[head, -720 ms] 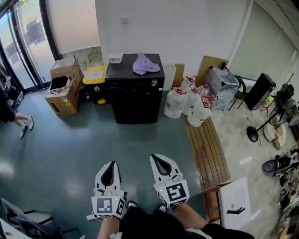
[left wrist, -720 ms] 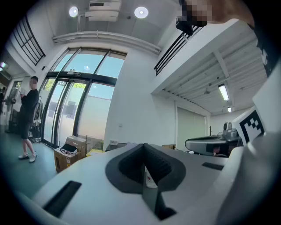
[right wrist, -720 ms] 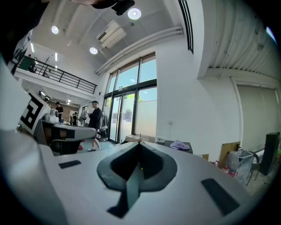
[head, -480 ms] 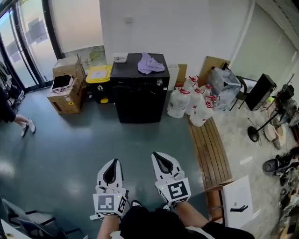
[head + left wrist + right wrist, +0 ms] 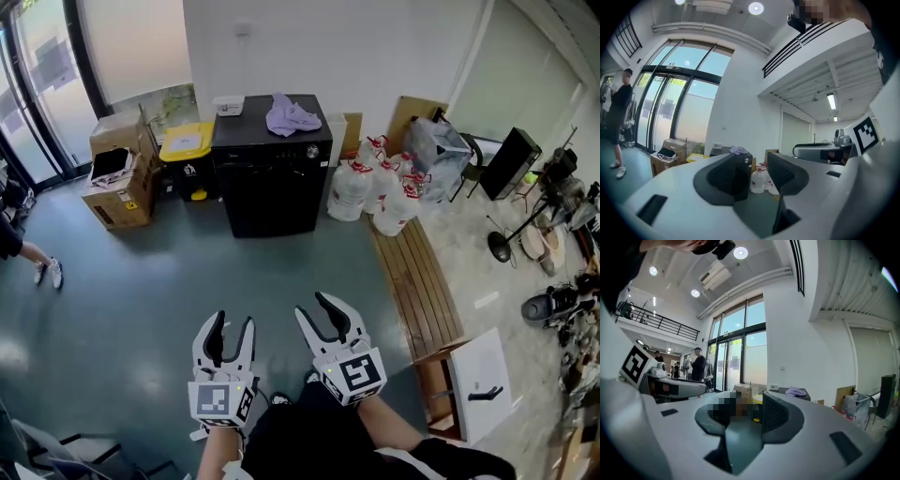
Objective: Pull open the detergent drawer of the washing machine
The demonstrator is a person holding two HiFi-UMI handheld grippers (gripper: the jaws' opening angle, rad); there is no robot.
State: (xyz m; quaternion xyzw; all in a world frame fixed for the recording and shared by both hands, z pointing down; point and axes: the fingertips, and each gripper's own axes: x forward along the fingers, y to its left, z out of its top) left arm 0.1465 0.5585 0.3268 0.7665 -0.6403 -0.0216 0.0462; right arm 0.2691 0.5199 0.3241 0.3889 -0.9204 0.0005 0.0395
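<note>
1. The washing machine [image 5: 272,192] was the black box against the white wall, upper middle of the head view, well apart from both my grippers down at the bottom edge. There was bare floor between us.
2. I couldn't pick out the detergent drawer itself from there. My guess was it sat somewhere in the control strip [image 5: 267,154] along the top of the front, left of the round knob [image 5: 314,152].
3. Handling-wise, I figured it'd be a light, stiff plastic tray that slides straight out, maybe sticky at first. I'd hook the recessed lip at its front edge and pull level, no twisting.
4. The purple cloth [image 5: 292,114] and small white box [image 5: 228,105] sat on the lid and weren't in the way.
5. The left gripper [image 5: 232,323] had its jaws moderately apart with nothing in them, and through the gap I just saw the far-off machine and white bags [image 5: 356,192].
6. The right gripper [image 5: 311,306] was the same deal, parted and empty.
7. Versus the earlier frames, both pairs of jaws had been nearly together and now stood spread. The machine had also drifted slightly left and up in frame.
</note>
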